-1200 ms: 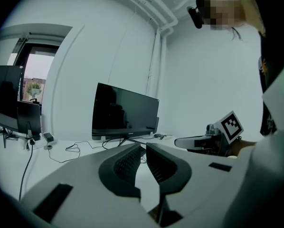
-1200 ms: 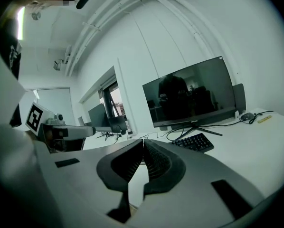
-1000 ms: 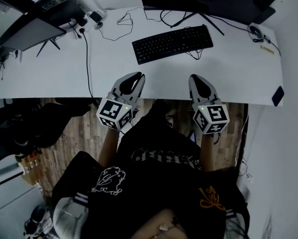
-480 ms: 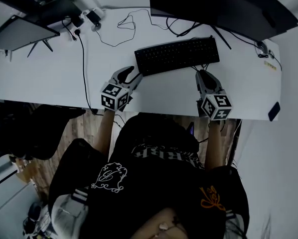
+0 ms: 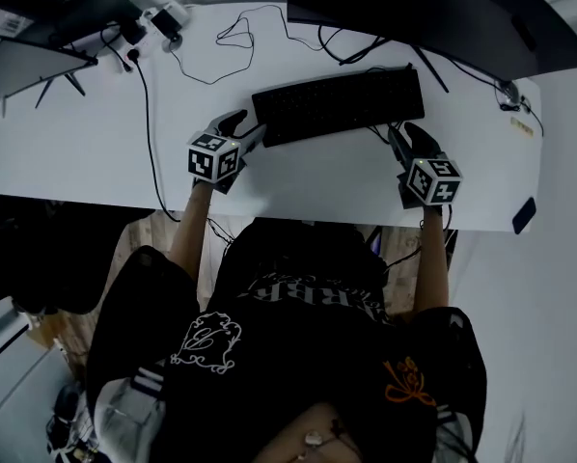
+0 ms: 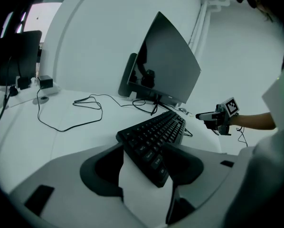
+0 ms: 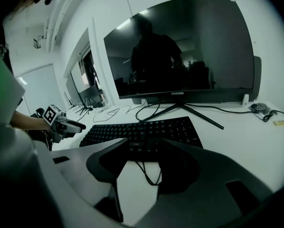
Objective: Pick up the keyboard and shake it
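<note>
I'm on the approach: the keyboard (image 5: 339, 104) lies flat on the desk (image 5: 96, 133), its left corner between my left gripper's (image 5: 246, 131) jaws, which have just been opening. My right gripper (image 5: 401, 140), also just opening, stands empty near the right end. Next I'd close both evenly, then lift.

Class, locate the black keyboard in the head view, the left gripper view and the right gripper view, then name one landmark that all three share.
Head view: the keyboard lies upper centre, slanting slightly up to the right.
Left gripper view: the keyboard is lower centre, running diagonally up to the right.
Right gripper view: the keyboard is just below centre, lying across the picture.
Shared landmark: the dark monitor behind the keyboard, present in all three views.
</note>
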The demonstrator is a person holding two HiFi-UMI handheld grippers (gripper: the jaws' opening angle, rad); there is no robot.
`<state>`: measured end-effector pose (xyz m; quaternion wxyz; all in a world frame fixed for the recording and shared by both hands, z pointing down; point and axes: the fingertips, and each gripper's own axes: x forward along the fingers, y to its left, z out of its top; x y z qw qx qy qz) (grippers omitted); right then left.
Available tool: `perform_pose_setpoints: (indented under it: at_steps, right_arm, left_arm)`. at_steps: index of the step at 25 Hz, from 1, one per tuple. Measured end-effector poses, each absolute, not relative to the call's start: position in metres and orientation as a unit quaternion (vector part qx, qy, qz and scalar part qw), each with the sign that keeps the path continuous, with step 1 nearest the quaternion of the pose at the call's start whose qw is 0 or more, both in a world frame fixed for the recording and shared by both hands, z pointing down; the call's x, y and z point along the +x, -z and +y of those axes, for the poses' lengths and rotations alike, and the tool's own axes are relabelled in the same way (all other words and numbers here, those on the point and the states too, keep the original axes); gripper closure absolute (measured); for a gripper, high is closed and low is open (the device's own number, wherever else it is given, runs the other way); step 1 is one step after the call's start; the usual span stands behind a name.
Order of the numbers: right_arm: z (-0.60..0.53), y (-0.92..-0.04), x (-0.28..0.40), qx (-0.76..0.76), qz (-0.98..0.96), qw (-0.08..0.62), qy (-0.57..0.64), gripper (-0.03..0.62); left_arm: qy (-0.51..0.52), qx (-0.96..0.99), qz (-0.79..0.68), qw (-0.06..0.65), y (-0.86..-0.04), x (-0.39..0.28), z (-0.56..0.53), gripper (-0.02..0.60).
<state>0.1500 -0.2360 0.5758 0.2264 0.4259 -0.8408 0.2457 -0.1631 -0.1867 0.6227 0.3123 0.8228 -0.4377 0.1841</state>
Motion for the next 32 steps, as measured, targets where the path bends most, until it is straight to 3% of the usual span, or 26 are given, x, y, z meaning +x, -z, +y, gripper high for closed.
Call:
perform_pose_setpoints:
  at_steps: [13, 32]
  right_arm:
    - [-0.315, -0.641, 0.208, 0.361, -0.834, 0.314, -0.274, 0.233]
    - [-0.319, -0.665, 0.212, 0.285, -0.857, 0.34, -0.261, 0.207]
  left_arm:
    - [-0.127, 0.781, -0.442, 0.423, -0.647, -0.147, -0.219, 0.221]
    - [-0.164, 0.761, -0.449, 0.439, -0.659, -0.137, -0.239, 0.21]
